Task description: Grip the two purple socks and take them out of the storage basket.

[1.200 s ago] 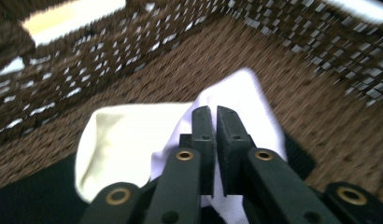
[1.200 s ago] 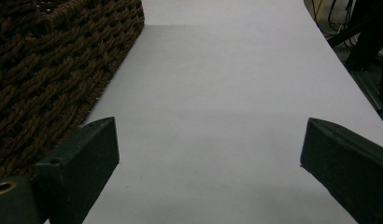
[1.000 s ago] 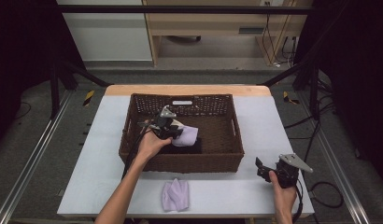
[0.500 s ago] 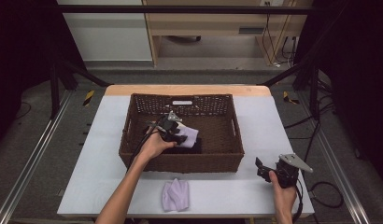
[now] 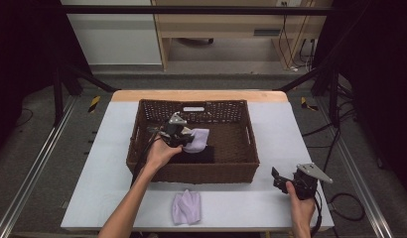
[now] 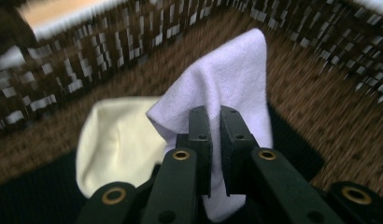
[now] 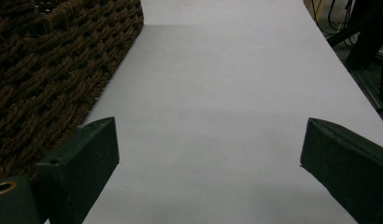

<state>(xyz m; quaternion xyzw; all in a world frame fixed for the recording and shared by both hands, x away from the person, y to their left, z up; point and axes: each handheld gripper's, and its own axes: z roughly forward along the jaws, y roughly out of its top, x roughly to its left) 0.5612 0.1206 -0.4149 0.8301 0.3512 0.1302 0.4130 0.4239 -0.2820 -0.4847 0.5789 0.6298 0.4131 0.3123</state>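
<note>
The lavender sock [image 6: 236, 79] hangs pinched between the jaws of the left gripper [image 6: 215, 116], inside the woven basket [image 5: 142, 111] over a black cloth [image 5: 201, 156]. Three socks can be counted: this held one, a cream sock [image 6: 115, 140] lying just beside it on the basket floor, and a second lavender sock [image 5: 187, 206] flat on the white table [image 5: 286, 134] in front of the basket. There are two grippers. The left hand [image 5: 159, 154] reaches over the basket's near wall, forearm stretched from the table's front edge. The right gripper [image 5: 276, 177] rests near the table's right front corner, jaws spread wide with nothing between them, pointing along the basket's side.
</note>
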